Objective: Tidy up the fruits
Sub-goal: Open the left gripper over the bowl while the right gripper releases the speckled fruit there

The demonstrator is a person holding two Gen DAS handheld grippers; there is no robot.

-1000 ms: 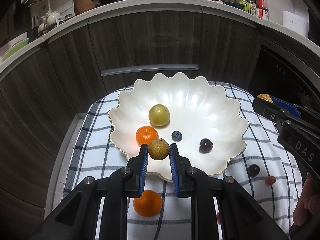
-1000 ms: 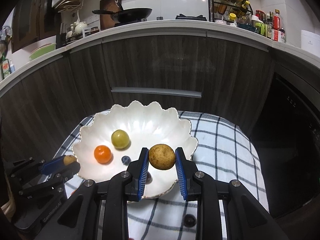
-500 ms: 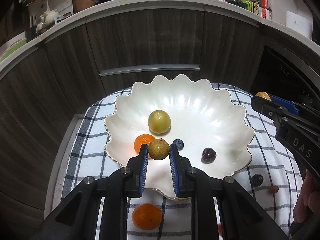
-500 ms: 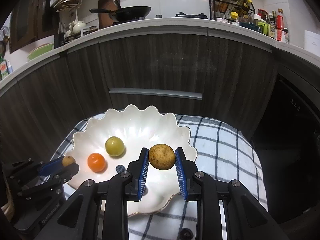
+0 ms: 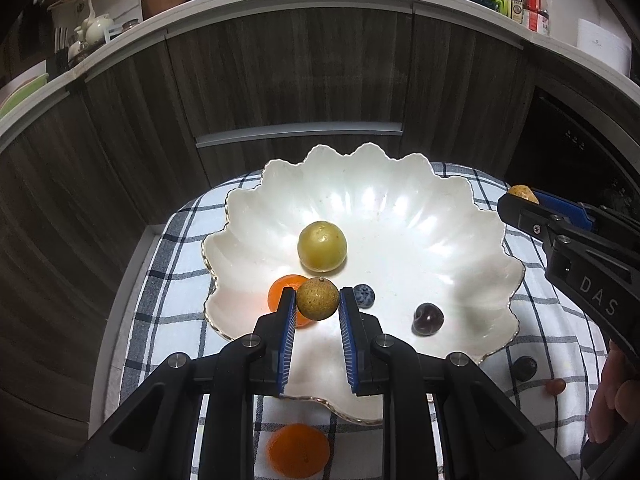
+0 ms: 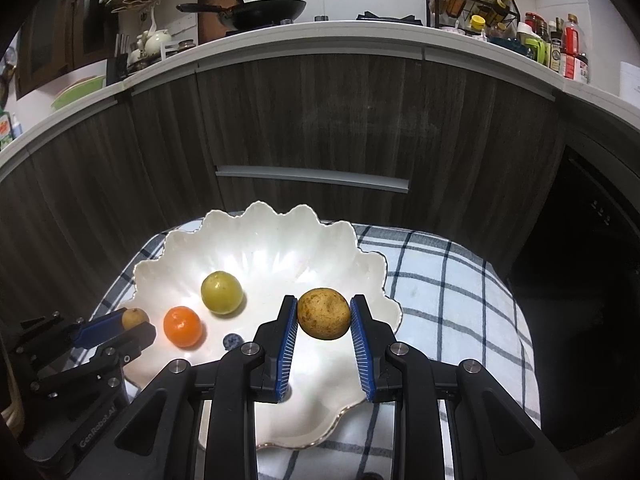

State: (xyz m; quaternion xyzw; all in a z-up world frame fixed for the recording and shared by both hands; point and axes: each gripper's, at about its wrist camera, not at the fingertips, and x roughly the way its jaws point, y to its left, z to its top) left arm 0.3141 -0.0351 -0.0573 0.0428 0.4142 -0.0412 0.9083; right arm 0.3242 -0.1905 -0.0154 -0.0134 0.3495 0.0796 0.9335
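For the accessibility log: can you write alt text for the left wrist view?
The left hand-held gripper holds a small brown speckled fruit over a white scalloped bowl containing a yellow-green fruit, a tangerine, a blueberry and a dark grape. The bowl sits on a checked cloth.

Both wrist views look down, close — sharing the scalloped bowl [image 5: 460, 216].

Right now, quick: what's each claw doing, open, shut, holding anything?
Left claw: shut on a small speckled brown fruit, held over the white bowl.
Right claw: shut on a larger brown fruit, also over the bowl.
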